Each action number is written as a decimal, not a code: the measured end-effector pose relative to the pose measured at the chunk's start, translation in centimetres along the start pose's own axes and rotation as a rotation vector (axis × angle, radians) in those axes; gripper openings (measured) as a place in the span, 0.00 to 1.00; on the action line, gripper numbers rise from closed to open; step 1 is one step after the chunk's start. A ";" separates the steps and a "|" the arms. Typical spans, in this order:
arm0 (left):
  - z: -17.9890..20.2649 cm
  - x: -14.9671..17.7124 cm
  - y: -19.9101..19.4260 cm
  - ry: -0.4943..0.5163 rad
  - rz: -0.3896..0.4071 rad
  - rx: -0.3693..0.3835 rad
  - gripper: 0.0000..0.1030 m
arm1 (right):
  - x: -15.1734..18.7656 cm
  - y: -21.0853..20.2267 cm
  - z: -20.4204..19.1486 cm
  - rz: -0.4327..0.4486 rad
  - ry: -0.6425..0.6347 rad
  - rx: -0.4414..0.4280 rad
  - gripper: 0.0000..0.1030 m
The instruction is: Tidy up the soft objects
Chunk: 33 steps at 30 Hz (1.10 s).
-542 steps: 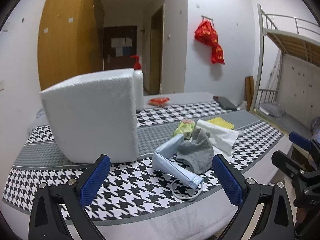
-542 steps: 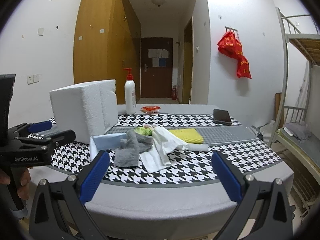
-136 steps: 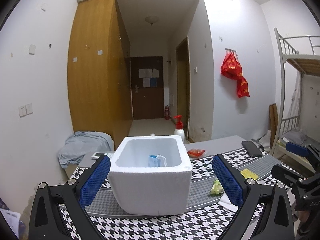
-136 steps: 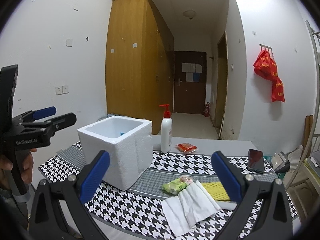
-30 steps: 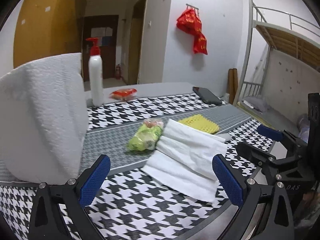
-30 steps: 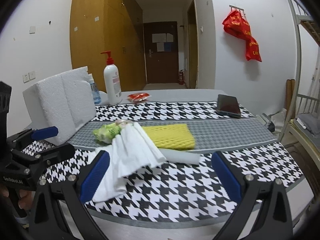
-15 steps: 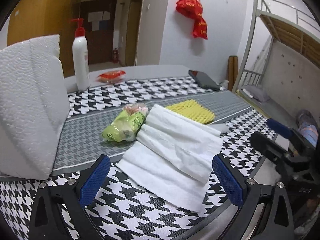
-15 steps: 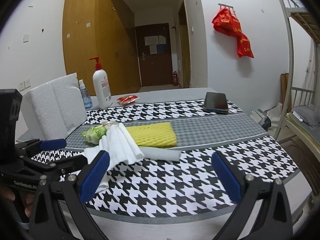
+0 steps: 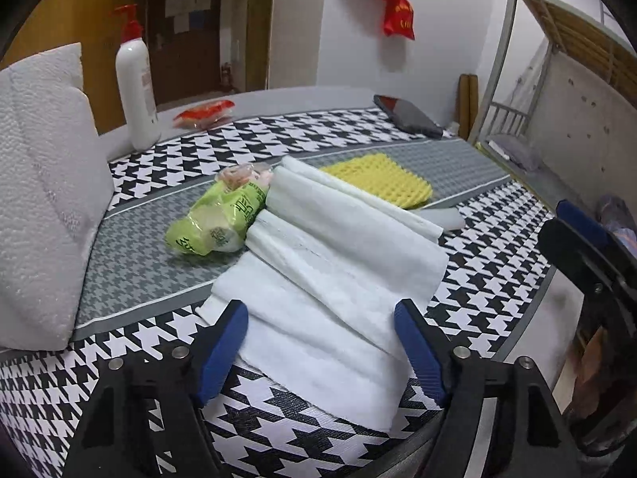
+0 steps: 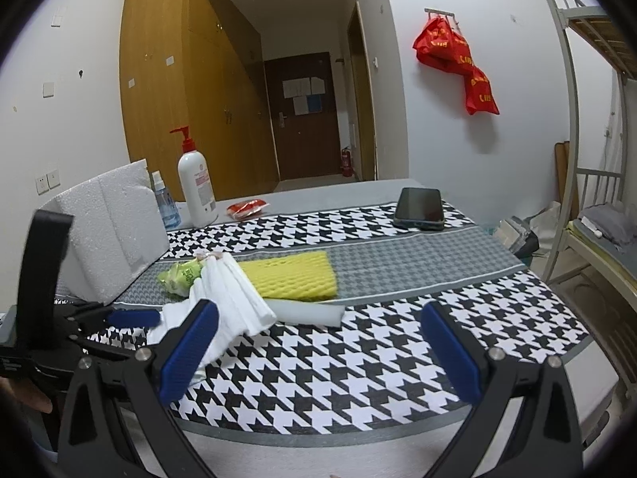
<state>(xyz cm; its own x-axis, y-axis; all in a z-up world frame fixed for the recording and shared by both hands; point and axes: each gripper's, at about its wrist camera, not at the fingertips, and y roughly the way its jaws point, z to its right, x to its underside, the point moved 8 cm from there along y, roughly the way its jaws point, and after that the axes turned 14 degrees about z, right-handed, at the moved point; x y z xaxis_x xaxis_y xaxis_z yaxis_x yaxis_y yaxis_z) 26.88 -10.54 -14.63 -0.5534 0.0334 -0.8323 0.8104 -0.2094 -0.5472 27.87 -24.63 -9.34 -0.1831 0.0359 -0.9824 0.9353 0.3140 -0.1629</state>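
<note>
A folded white cloth point(image 9: 330, 279) lies on the houndstooth table cover point(image 9: 302, 143), near the front edge. My left gripper point(image 9: 320, 342) points down at the cloth's near end. Its jaws are closing with the cloth between the blue pads, which sit at the cloth's sides without visibly pressing it. A green packet point(image 9: 217, 221) touches the cloth's far left side, and a yellow foam pad point(image 9: 382, 179) lies behind it. The white foam box point(image 9: 40, 191) stands at the left. My right gripper point(image 10: 318, 346) hovers open over bare table, right of the cloth point(image 10: 235, 302), holding nothing.
A white pump bottle point(image 10: 197, 191), a small blue bottle point(image 10: 165, 207) and a red packet point(image 10: 247, 207) stand at the back. A dark phone point(image 10: 420, 209) lies at the back right. A white foam strip point(image 10: 306, 312) lies before the yellow pad. A bunk bed frame point(image 10: 581, 159) stands to the right.
My left gripper has come forward and down onto the white cloth, and its jaws have narrowed around it. The right gripper has shifted slightly sideways and stays open.
</note>
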 end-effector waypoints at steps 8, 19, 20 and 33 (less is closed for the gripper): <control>-0.2 0.2 0.2 0.054 -0.017 -0.046 0.57 | -0.1 -0.1 0.4 0.004 0.014 0.003 1.00; 0.1 0.1 -0.1 0.090 -0.017 0.012 0.12 | -0.5 -1.0 0.6 0.026 0.031 0.024 0.99; 0.1 0.1 -0.1 0.085 -0.015 0.025 0.11 | -0.5 -1.2 0.5 0.026 0.033 0.025 1.00; -1.0 -0.3 -3.9 0.107 0.062 0.054 0.11 | -0.9 -1.2 0.4 0.012 0.043 0.056 0.99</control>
<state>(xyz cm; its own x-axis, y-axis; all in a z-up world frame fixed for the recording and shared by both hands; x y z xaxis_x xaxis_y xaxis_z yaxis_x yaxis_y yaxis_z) 24.10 -8.76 -12.39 -0.4763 0.1225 -0.8707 0.8294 -0.2663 -0.4912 27.01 -25.44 -8.31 -0.1840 0.0805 -0.9796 0.9526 0.2601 -0.1576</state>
